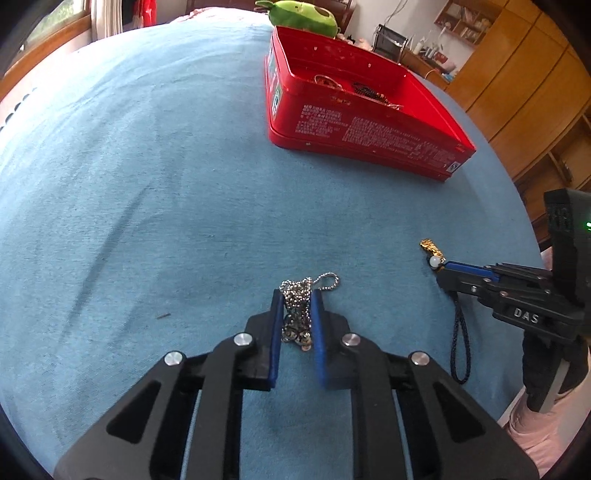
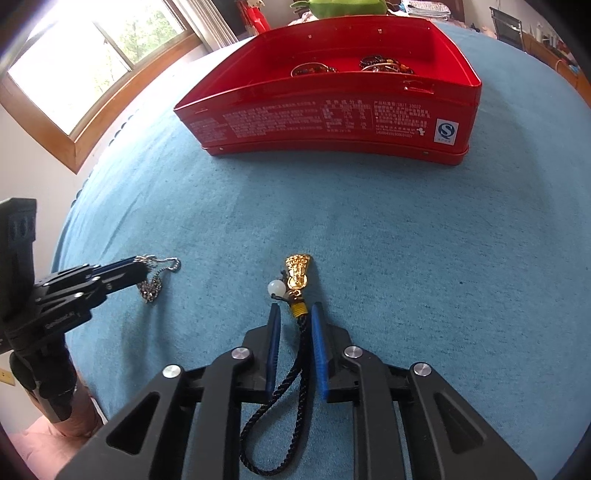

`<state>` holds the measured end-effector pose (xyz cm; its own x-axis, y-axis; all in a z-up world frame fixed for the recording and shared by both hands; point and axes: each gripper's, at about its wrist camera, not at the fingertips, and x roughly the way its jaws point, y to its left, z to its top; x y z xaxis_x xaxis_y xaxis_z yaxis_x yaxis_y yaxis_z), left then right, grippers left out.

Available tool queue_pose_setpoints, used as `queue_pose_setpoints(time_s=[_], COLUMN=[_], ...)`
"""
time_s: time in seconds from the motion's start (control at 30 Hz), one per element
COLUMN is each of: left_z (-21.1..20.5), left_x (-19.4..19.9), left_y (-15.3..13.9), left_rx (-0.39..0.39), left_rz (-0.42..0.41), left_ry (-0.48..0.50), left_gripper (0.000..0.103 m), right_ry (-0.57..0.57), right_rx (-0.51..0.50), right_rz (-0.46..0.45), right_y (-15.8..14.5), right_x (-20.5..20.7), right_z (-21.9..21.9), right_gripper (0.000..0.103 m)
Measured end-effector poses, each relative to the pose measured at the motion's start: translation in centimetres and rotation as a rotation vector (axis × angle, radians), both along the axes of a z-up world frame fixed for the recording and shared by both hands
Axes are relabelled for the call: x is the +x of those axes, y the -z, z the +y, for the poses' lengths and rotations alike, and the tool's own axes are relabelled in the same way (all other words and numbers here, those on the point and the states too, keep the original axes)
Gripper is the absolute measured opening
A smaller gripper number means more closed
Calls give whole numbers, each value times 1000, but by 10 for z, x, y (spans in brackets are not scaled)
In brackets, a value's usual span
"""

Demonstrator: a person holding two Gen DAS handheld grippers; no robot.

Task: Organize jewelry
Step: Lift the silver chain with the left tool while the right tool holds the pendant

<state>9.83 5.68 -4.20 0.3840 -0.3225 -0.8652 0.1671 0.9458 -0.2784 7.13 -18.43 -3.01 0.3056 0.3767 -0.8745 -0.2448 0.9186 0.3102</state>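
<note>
A bunched silver ball chain [image 1: 297, 308] lies on the blue cloth between the blue pads of my left gripper [image 1: 296, 295]; the pads touch its sides, the jaws narrowly apart. It also shows in the right wrist view [image 2: 153, 282]. A gold charm [image 2: 297, 275] with a white bead [image 2: 277, 287] and a dark braided cord [image 2: 291, 384] lies between the pads of my right gripper [image 2: 295, 312], jaws narrowly apart around the cord's yellow binding. A red tin [image 2: 332, 122] stands farther back, with bracelets [image 2: 384, 64] inside.
A green plush toy [image 1: 303, 16] sits behind the red tin [image 1: 354, 129]. Wooden cabinets [image 1: 524, 85] stand to the right, a window [image 2: 88, 66] to the left. The blue cloth [image 1: 147, 184] covers the whole surface.
</note>
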Motion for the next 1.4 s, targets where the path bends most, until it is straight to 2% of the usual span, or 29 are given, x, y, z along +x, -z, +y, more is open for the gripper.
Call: queue_pose_setpoints(time_s=[0.07,0.1,0.13,0.17,0.2,0.37,0.43,0.5,0.57,0.67,0.87,0.93,0.97,1.0,1.07,1.17,1.4], left_z=[0,0,0,-2,-3,-12,-19,-27,-30,-36,-32,-34,-36,-36,-36,-34,-37], left_x=[-2,-2,-2,0,0,0,0,0,-1,0,-1,-1,0,0,1,3,2], left_y=[-1,-1,0,1,2,7,10,12,12,14,12,9,7,5,0,-6,-23], left_rx=[16,47,70,83,84,100,144,175,165,172,100,84,82,79,57,42,27], left_rz=[6,-6,3,17,17,25,11,-3,-2,-14,-24,-30,-35,-40,-39,-43,-88], left_ry=[18,20,17,15,15,27,24,29,41,39,32,37,38,40,52,55,62], left_gripper=[15,18,26,50,62,62,56,37,30,28,28,28,27,26,1,1,1], right_ry=[-1,-2,-2,-2,-2,-1,-2,-2,-2,-2,-35,-37,-40,-43,-42,-38,-7], right_rx=[-6,-8,-10,-12,-12,-12,-11,-8,-5,-11,-78,-126,-133,-130,-110,-62,3], right_rz=[-1,-2,-3,-4,-5,-5,-5,-4,-3,-8,-48,-73,-80,-80,-71,-66,-124], right_y=[0,-1,-1,-1,-1,-2,-2,-1,-1,-1,-1,-2,-2,-2,-4,-9,-40], right_x=[-1,-1,-2,-2,-2,-1,-1,-1,0,1,-4,-6,-8,-9,-9,-11,-17], right_z=[1,2,2,3,3,5,5,5,4,5,18,22,23,24,23,16,-2], right_gripper=[17,17,17,17,17,17,17,17,17,18,18,9,9,8,8,7,7])
